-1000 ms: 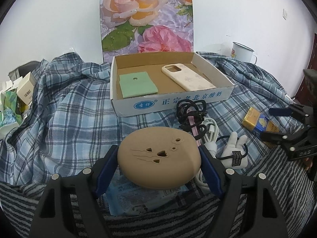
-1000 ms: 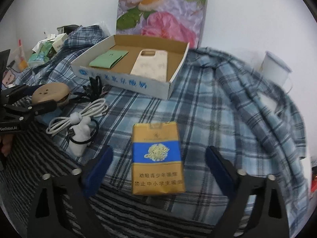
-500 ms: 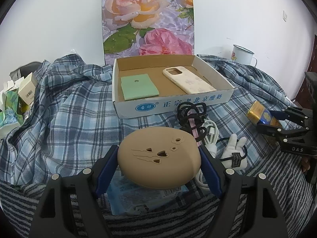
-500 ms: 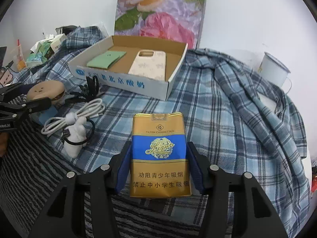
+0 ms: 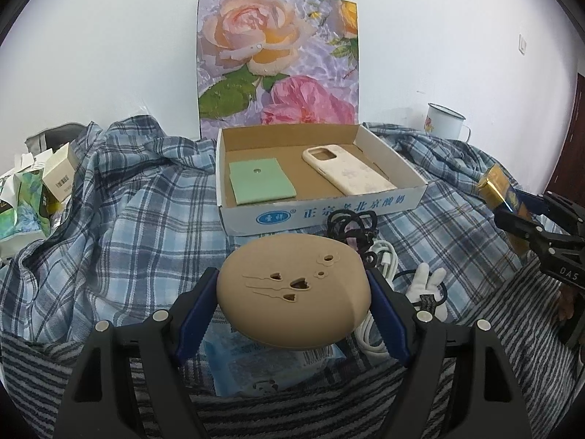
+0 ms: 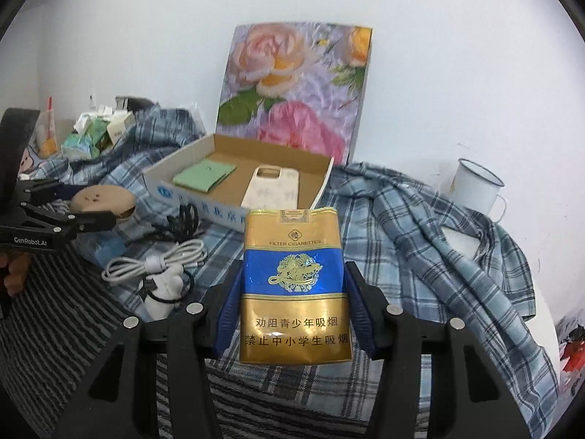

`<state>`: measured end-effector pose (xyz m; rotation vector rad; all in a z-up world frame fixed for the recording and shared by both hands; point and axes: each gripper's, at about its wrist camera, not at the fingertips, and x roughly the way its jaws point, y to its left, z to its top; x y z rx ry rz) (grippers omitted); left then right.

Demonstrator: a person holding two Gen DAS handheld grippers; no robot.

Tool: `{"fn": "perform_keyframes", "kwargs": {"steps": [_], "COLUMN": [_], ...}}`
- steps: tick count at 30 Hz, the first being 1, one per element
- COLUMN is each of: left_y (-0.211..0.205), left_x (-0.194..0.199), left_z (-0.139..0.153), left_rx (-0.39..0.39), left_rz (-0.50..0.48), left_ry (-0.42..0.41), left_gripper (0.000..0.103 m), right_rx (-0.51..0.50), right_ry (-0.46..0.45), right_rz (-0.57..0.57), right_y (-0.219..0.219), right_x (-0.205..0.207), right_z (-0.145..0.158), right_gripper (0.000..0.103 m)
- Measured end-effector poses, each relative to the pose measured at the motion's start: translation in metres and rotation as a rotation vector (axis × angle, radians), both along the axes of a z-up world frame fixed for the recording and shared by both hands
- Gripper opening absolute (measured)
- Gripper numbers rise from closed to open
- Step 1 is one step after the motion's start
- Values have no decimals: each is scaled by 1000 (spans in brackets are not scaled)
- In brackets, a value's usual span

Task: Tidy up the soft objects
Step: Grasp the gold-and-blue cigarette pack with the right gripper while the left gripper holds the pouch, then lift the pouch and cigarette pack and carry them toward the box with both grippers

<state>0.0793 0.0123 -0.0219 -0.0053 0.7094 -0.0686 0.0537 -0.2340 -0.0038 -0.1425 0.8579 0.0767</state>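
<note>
My left gripper (image 5: 294, 292) is shut on a tan oval soft pad (image 5: 292, 289) with small heart-shaped holes, held above the cloth in front of the cardboard box (image 5: 321, 212). My right gripper (image 6: 294, 292) is shut on a gold and blue soft cigarette pack (image 6: 294, 285), lifted off the cloth. In the left wrist view the pack (image 5: 499, 188) and right gripper (image 5: 530, 219) show at far right. In the right wrist view the pad (image 6: 100, 199) and left gripper (image 6: 73, 208) show at left. The box (image 6: 197, 197) holds a green square pad (image 5: 261, 181) and a cream phone case (image 5: 347, 173).
A black cable (image 5: 351, 225), a white charging cable (image 5: 382, 263), a small white hand-shaped figure (image 5: 426, 289) and a blue packet (image 5: 263, 366) lie on the plaid cloth (image 5: 109, 219). A rose picture (image 5: 278, 62) stands behind the box. A white mug (image 6: 475, 186) stands at right. Small cartons (image 5: 33, 190) sit at left.
My right gripper closed on the cigarette pack and lifted it off the cloth. My left gripper raised the tan pad a little higher.
</note>
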Motion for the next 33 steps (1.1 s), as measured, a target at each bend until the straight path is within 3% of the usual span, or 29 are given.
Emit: {"fn": "perform_keyframes", "kwargs": {"steps": [14, 33], "left_y": [2, 15], "left_x": [-10, -22], "left_z": [12, 31], "left_rx": [5, -2], "left_rz": [10, 54], "left_ry": [-69, -164], "left_gripper": [80, 80], "right_rx": [-39, 61], "right_ry": [-117, -156], "right_rz": [41, 119], "right_y": [14, 52], "right_x": [-11, -20], "right_z": [19, 28], "right_gripper": [52, 52]}}
